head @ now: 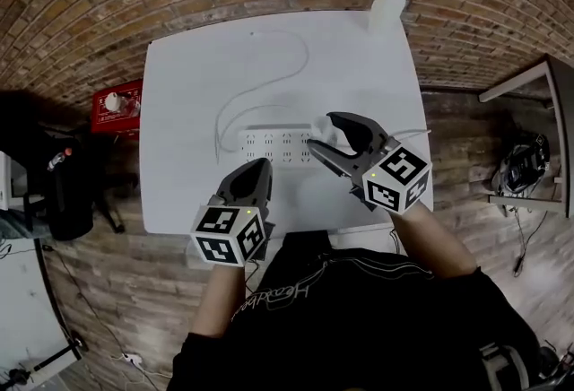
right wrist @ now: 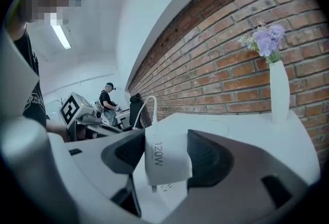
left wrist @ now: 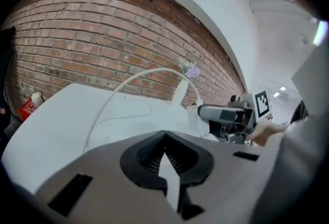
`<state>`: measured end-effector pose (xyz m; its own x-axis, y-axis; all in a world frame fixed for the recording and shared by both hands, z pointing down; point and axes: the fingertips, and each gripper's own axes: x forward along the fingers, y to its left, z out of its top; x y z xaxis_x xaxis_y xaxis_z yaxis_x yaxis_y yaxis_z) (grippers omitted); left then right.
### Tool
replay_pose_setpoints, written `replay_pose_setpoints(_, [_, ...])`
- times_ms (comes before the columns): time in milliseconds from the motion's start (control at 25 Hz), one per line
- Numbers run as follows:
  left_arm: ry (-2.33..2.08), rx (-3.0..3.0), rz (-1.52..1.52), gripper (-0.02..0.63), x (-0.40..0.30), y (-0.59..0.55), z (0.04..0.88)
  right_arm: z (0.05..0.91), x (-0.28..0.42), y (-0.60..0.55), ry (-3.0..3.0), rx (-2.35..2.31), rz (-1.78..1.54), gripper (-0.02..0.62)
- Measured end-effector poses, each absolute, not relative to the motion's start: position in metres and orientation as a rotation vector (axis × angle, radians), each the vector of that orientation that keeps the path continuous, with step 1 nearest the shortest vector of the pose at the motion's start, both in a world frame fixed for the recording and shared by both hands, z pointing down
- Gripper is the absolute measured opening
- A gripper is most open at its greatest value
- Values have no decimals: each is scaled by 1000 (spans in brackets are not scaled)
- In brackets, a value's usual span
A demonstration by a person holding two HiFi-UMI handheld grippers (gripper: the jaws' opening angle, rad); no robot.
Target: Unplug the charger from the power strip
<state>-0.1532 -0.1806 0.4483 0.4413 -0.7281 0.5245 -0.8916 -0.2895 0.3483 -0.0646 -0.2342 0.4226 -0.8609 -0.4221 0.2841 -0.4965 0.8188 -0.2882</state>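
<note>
The right gripper squeezes the white charger between its fingers, at the right end of the power strip on the white table. The left gripper is closed tight with nothing in it, just beside the strip.

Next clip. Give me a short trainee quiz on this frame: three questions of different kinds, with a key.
1. True or false: the left claw is shut with nothing in it.
2. What does the right claw grip? A) white 120W charger B) screwdriver C) mug
3. Fill in: seen from the person, the vase of purple flowers stands at the white table's far ____ corner.
Key: 1 true; 2 A; 3 right.
</note>
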Motion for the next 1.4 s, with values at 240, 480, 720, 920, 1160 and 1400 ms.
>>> replay_pose_setpoints(240, [-1301, 2161, 247, 2, -126, -153, 405, 407, -48, -203, -2799, 721, 490, 245])
replay_pose_setpoints(480, [-1280, 2203, 199, 2, -108, -135, 379, 389, -25, -180, -2808, 742, 488, 245])
replay_pose_setpoints(720, [-1282, 2218, 193, 2, -98, -124, 368, 375, -13, -166, -2826, 740, 474, 245])
replay_pose_setpoints(920, [-1277, 2231, 200, 2, -94, -121, 362, 369, -11, -162, -2833, 738, 470, 245])
replay_pose_setpoints(1160, [-1273, 2234, 205, 2, -95, -123, 363, 367, -12, -165, -2835, 749, 462, 245])
replay_pose_setpoints(1400, [-1274, 2249, 207, 2, -95, -129, 360, 367, -13, -167, -2836, 750, 465, 245])
